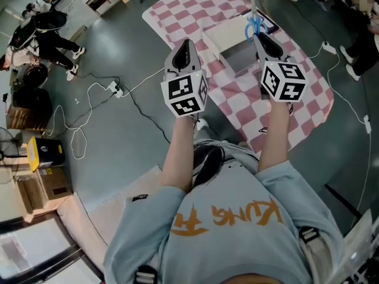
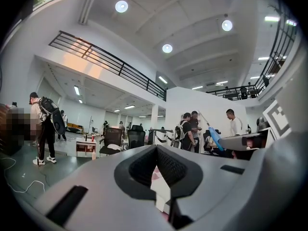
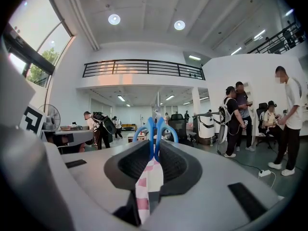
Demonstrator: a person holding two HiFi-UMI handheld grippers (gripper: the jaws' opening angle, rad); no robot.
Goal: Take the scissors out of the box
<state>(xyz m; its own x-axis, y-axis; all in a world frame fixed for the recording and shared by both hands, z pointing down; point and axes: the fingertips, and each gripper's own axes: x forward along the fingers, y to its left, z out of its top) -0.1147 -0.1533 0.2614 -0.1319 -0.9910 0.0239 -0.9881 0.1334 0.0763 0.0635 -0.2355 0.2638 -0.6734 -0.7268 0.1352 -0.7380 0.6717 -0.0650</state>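
In the head view my right gripper [image 1: 259,35] is shut on the scissors [image 1: 254,23]. They have blue handles, and their blades point up above the white open box [image 1: 216,46] on the pink checked cloth [image 1: 189,10]. The right gripper view shows the blue handles [image 3: 155,129] pinched at the tips of the right gripper [image 3: 155,143]. My left gripper [image 1: 185,42] hovers at the cloth's left edge, beside the box, with its tips together and nothing held. Its own view shows the left gripper [image 2: 156,147] and the scissors [image 2: 215,137] off to the right.
Cables and a power strip [image 1: 112,89] lie on the grey floor left of the table. A yellow device [image 1: 44,152] and a cardboard box [image 1: 50,188] stand at the far left. Several people stand around the hall [image 3: 236,119]. Another power strip [image 1: 327,45] lies on the right.
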